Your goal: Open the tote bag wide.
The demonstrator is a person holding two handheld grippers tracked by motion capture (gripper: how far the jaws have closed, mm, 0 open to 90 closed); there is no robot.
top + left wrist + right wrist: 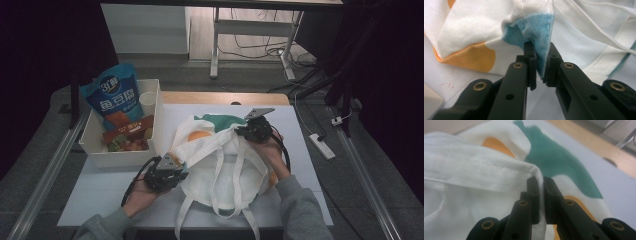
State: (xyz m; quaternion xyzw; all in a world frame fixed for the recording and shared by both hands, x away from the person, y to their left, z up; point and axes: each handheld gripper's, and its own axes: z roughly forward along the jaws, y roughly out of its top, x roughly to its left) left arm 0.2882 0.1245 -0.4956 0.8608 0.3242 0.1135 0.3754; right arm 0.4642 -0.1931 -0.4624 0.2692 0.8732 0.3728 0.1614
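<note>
Pinching the bag (pixel 220 165) at mid-table, both grippers hold its rim: left gripper (pixel 167 172) clamped on the near-left edge, right gripper (pixel 252 129) on the far-right edge, so the mouth runs diagonally between them, toward the box (pixel 95 145).

Dim light is hanging over the room, edges fading to black. Grey floor (pixel 240 80) is stretching beyond the jaws, cables (pixel 260 50) trailing across it. A desk frame (pixel 216 45) is standing farther off, and a power strip (pixel 321 145) is lying off to the right.
</note>
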